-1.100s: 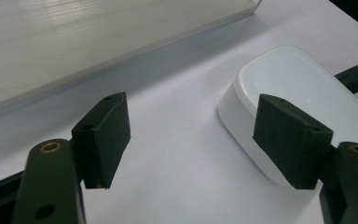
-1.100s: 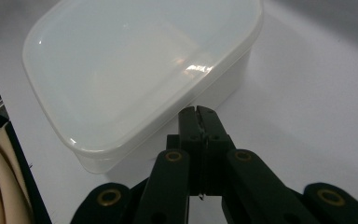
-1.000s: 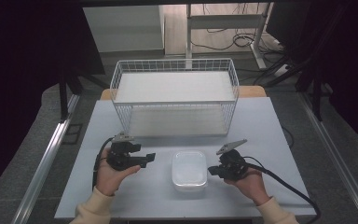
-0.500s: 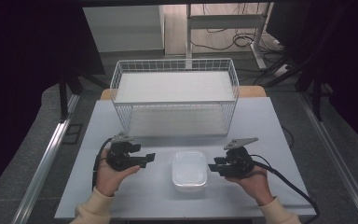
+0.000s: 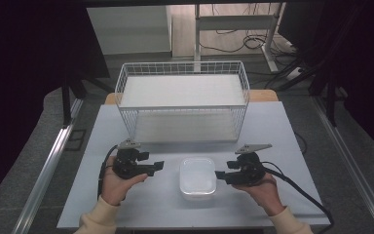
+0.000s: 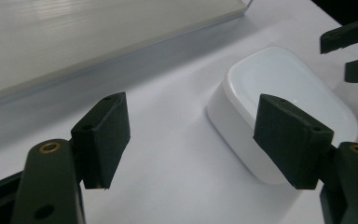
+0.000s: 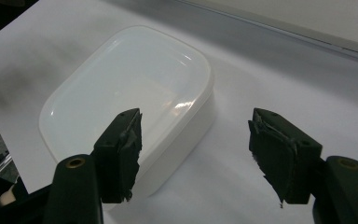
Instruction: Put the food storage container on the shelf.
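The pale grey rectangular counter (image 5: pixel 272 126) carried a white wire basket (image 5: pixel 182 100) at its far side. Near the front edge, between the two hands, sat a white rounded-rectangular plastic container with its lid on (image 5: pixel 197 178). The left gripper (image 5: pixel 157 167) lay just left of the container, its jaws apart and holding nothing. The right gripper (image 5: pixel 220 174) was just right of it, jaws likewise apart, pointing at the container's side.
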Available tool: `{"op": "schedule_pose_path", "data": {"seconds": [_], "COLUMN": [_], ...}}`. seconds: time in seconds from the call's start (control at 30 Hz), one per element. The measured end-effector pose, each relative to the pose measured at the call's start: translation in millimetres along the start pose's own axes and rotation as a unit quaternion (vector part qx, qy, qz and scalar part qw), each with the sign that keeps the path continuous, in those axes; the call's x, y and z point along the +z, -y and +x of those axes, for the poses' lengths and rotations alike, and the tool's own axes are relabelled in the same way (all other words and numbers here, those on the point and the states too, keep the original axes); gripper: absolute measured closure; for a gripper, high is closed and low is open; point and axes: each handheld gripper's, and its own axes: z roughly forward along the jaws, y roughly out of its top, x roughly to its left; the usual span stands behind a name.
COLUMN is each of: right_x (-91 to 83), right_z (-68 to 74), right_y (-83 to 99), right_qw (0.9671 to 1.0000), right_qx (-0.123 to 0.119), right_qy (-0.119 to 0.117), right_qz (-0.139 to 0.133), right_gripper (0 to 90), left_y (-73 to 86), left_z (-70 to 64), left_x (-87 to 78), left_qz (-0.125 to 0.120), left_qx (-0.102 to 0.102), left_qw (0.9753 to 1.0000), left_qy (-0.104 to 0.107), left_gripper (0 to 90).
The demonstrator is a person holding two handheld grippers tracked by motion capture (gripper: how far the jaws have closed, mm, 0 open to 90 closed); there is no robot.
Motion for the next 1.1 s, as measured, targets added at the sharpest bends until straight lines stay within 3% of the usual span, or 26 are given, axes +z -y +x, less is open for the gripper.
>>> {"op": "schedule_pose_path", "data": {"seconds": [0.23, 0.33, 0.43, 0.57, 0.6, 0.67, 0.77, 1.1], "right_x": [-0.5, -1.2, -1.1, 2.4, 3.5, 6.4, 10.5, 22.1], "right_z": [0.9, 1.0, 1.2, 1.6, 1.6, 1.8, 1.6, 1.5], "right_y": [0.2, -0.1, 0.0, 0.7, 0.9, 1.3, 1.3, 4.2], "right_qw": [0.9999, 0.9996, 0.9995, 0.9991, 0.999, 0.9985, 0.9976, 0.9961], "right_qx": [0.009, 0.019, 0.023, 0.031, 0.034, 0.043, 0.054, 0.073], "right_qy": [-0.007, -0.017, -0.02, -0.027, -0.029, -0.032, -0.042, -0.049], "right_qz": [-0.003, -0.01, -0.01, -0.009, -0.008, -0.007, -0.011, 0.0], "right_gripper": [33.0, 33.0, 33.0, 33.0, 32.9, 32.9, 32.9, 33.9], "left_y": [1.6, 2.8, 3.3, 3.9, 4.5, 6.1, 7.0, 6.9], "left_z": [-1.0, -1.9, 0.2, -1.6, -1.6, -1.0, -1.7, -8.4], "left_x": [4.1, 5.9, 8.2, 13.3, 15.1, 20.5, 26.7, 42.6], "left_qz": [0.007, 0.011, 0.012, 0.022, 0.024, 0.03, 0.038, 0.047], "left_qx": [-0.015, -0.024, -0.051, -0.056, -0.061, -0.089, -0.107, -0.114], "left_qw": [0.9998, 0.9993, 0.9971, 0.9969, 0.9961, 0.9917, 0.9866, 0.9841], "left_qy": [0.012, 0.028, 0.056, 0.051, 0.059, 0.088, 0.117, 0.128], "left_gripper": [25.8, 25.6, 25.5, 25.3, 25.4, 25.6, 25.9, 27.5]}}
